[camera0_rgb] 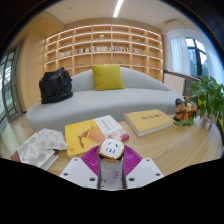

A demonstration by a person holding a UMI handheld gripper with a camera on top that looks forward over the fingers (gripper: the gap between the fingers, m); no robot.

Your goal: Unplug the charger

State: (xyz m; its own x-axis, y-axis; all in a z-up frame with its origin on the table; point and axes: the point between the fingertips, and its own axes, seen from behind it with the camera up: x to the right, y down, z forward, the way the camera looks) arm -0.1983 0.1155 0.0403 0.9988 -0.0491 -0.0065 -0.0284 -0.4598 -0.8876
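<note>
Gripper (112,172): bottom centre of frame, two white fingers (78,172) with magenta pads (92,157), spread apart; not clamped, a sliver of pad visible at either side of the item between them.

Charger (111,149): small white cube, bottom centre, between the pads near the fingertips; face toward camera marked with small dark and orange spots. Seat of the charger hidden by the grey gripper body below it; socket or strip not discernible.

Table (180,140): light wood, lower half of frame, beyond and beside the fingers.

Yellow book (79,133): just beyond the fingers, left of centre, flat on the table.
Orange card (97,133): touching the yellow book's right edge.
White booklet (110,125): just beyond the charger, flat.
Tan book (148,120): right of centre, flat, apart from the booklet.
Patterned cloth (38,150): lower left, crumpled on the table.
Plant (209,98): right edge, green leaves.
Small colourful items (183,112): beside the plant, too small to identify.

Sofa (95,100): pale grey, mid-frame, behind the table.
Yellow cushion (108,77): centre of sofa, upright against the back.
Black bag (55,86): left end of sofa.
Shelves (100,45): wooden, upper centre, against the far wall.
</note>
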